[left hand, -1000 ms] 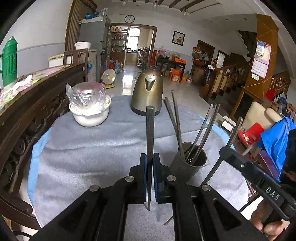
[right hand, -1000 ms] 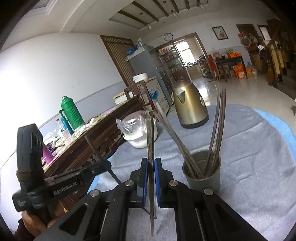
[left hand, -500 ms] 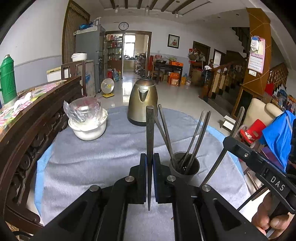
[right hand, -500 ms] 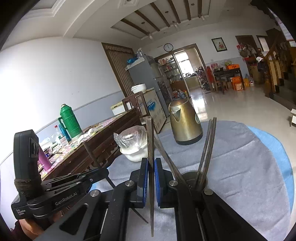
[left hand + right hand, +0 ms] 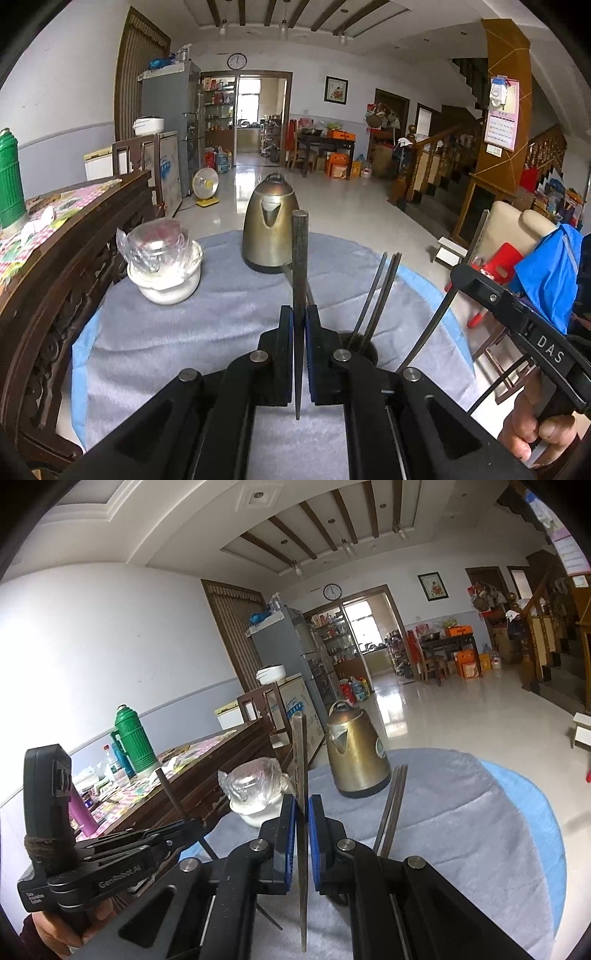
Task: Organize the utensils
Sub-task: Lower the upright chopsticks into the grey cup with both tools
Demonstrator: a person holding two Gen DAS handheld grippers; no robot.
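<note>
Grey fleece cloth (image 5: 207,332) over a blue underlay is covering the round table, with a large tiled room lying beyond it.

Left wrist view: the left claw (image 5: 299,354) is clamping one dark tapered chopstick (image 5: 299,266) upright between its blue pads. A dark round utensil cup (image 5: 360,341) is sitting just right of and behind the claw, mostly hidden by it. Two dark chopsticks (image 5: 380,288) are standing in it clearly; a further one may be hiding behind the held stick, so I cannot confirm the count. One brass-coloured electric kettle (image 5: 269,229) is standing ahead, and one white bowl topped with crumpled clear plastic (image 5: 164,266) is lying ahead to the left. The right claw's body is showing at the far right, carrying a second stick.

Right wrist view: the right claw (image 5: 302,845) is gripping one flat dark chopstick (image 5: 300,760) vertically. Two chopsticks are leaning just right of the claw; the cup is hidden below it.

Judgement: the task is appearing well advanced, with at least two sticks stowed and two in hand awaiting the cup. No loose utensils are showing on the cloth.
</note>
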